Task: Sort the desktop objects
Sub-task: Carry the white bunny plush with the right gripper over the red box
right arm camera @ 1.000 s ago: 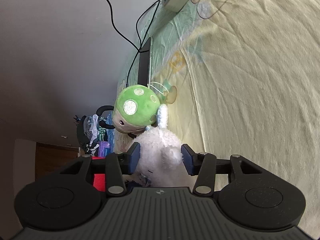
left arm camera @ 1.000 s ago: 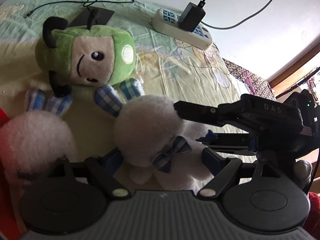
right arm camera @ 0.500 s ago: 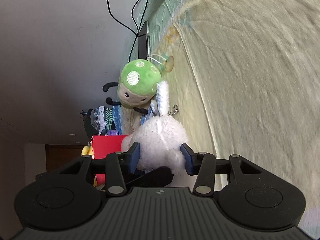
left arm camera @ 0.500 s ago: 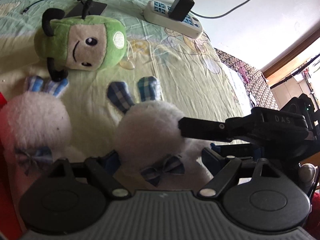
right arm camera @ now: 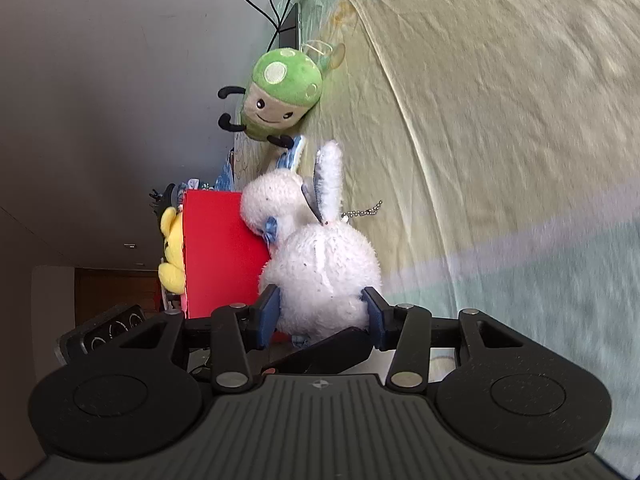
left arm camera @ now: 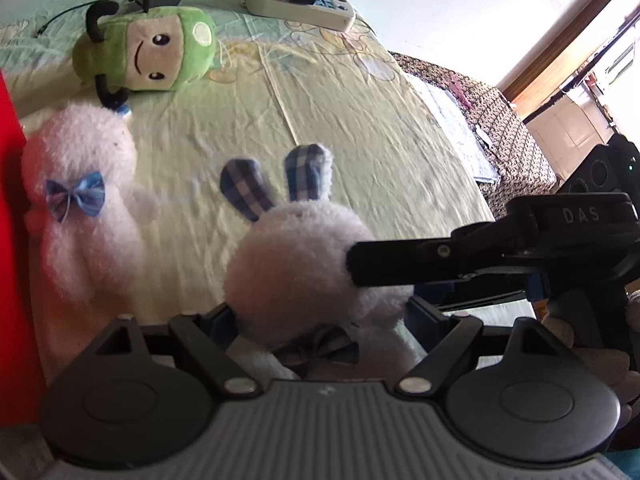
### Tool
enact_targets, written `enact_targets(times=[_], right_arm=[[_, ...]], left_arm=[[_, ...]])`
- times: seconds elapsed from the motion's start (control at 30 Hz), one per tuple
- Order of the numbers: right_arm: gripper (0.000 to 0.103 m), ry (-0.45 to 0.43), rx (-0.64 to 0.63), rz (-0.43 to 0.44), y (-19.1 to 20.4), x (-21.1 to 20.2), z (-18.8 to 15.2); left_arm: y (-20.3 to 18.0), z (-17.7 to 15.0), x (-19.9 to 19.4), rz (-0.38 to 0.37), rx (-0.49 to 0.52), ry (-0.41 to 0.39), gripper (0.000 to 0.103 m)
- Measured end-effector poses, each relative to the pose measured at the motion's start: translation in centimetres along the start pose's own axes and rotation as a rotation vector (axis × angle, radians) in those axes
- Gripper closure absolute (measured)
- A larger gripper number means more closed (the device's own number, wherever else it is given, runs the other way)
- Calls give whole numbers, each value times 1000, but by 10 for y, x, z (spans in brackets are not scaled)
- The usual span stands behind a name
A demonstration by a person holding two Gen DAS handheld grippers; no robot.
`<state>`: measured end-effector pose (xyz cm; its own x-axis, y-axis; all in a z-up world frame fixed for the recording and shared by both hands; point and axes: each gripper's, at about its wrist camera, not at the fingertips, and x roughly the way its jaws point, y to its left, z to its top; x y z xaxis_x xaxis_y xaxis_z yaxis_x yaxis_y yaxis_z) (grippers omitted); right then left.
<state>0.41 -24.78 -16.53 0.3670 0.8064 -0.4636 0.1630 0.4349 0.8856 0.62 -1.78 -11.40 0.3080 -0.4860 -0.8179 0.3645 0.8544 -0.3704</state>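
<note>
While gripped by both grippers, white bunny (left arm camera: 296, 264), ears pointing away

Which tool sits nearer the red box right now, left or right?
Left. The left tool grips the white plush rabbit with dark checked ears, close beside the red box. The right tool reaches in from the rabbit's far side.

Bright daylight from right; fisheye edges warped, dark corners; slight motion blur.

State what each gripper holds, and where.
Both grip the same white plush rabbit: right gripper squeezes its head, left gripper holds near its bow tie.
</note>
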Motion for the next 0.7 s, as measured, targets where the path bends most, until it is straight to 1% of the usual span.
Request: enact_targets(times=[0.17, 0.23, 0.37, 0.53, 0.7], right_arm=[[55, 1, 5, 5, 2, -1, -20], [55, -11, -5, 8, 7, -3, -27], [55, -70, -31, 34, 23, -9, -42], [55, -147, -47, 86, 49, -11, -60], [55, -182, -91, 116, 82, 3, -81]], left_arm=[[-3, -20, -14, 1, 48, 2, 18], [-4, -24, -22, 1, 71, -8, 18], [-5, -27, -45, -8, 131, -44, 18], [-2, -28, -83, -19, 216, -107, 18], [19, -29, -123, -59, 235, -164, 18]])
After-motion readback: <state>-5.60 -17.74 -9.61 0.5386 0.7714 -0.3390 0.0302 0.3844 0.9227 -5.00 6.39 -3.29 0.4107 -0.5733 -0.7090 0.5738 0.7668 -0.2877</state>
